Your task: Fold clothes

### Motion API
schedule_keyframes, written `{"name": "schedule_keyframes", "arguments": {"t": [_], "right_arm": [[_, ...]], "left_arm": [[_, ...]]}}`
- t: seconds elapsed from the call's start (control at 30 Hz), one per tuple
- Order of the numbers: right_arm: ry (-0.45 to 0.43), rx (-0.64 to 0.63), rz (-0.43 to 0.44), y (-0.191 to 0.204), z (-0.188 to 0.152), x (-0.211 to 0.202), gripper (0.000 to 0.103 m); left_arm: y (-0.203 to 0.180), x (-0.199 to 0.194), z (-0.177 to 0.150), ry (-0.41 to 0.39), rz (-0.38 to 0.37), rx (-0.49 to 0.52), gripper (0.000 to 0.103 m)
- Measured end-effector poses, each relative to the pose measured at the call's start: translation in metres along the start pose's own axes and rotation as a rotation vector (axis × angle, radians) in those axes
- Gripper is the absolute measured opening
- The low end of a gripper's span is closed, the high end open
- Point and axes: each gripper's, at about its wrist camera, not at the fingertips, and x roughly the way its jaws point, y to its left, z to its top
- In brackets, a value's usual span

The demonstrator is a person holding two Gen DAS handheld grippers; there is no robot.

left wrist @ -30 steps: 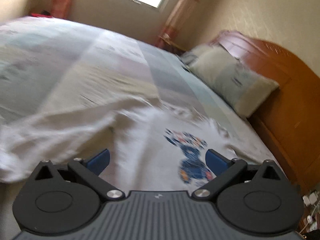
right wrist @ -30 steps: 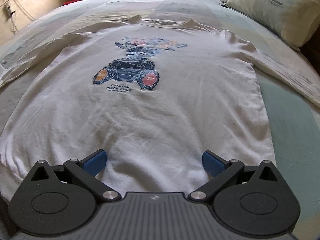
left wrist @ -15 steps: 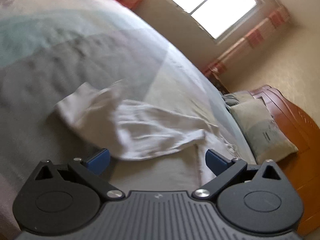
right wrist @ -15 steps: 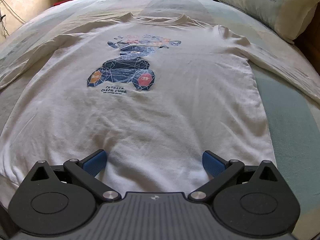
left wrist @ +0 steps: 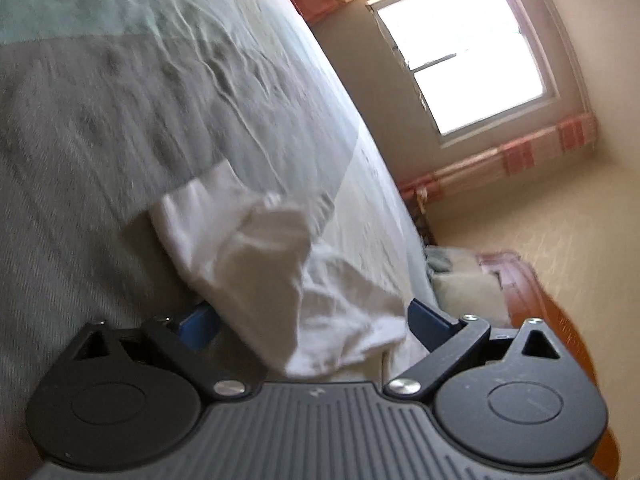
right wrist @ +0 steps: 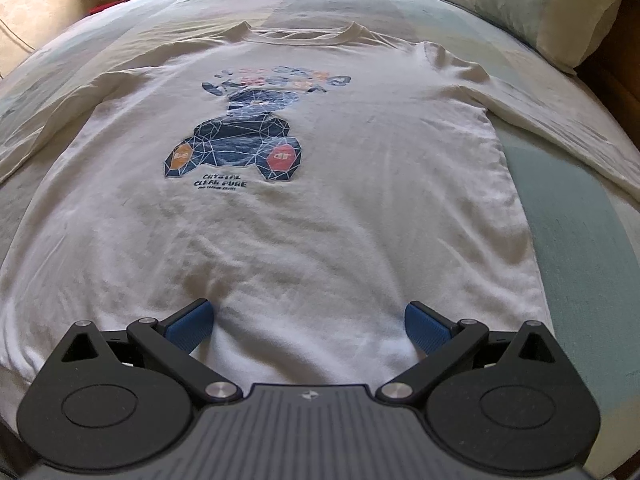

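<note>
The white shirt (right wrist: 320, 200) lies flat and face up on the bed (right wrist: 580, 240), its collar toward the far side and its printed bear graphic (right wrist: 240, 144) in the middle of the chest. Both long sleeves spread outward; the one on the right runs toward the pillow (right wrist: 520, 4) at the head of the bed. The right tongs (right wrist: 308, 320) hang low over the hem, held level and pointing along the shirt toward the collar, their blue pads (right wrist: 188, 324) spread wide apart with cloth showing between them and nothing gripped. The left tongs (left wrist: 312, 324) are rolled strongly to one side, so the bed and window (left wrist: 472, 48) appear tilted in their view. They too stand wide open, aimed at the rumpled end of the left sleeve (left wrist: 256, 248), which lies bunched on the grey part of the bedspread just ahead of the pads. This view is blurred, so contact with the sleeve cannot be told.
</note>
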Motion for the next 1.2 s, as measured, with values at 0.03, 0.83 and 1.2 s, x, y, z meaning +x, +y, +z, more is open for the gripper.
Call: {"name": "schedule_keyframes", "arguments": {"t": [0.03,0.83,1.2], "right_arm": [[0.0,0.001,-0.001,0.0,0.0,0.0,0.103],[-0.016,0.009,-0.01,0.0,-0.002,-0.001,0.103],[-0.019,0.016,-0.018,0.002,-0.001,-0.001,0.103]], "left_arm": [[0.002,0.001,0.003,-0.009,-0.008,-0.014,0.096],[-0.002,-0.012,0.033,-0.185,0.196,0.036,0.007],[-0.051,-0.038,0.01,-0.02,0.449,0.331,0.028]]}}
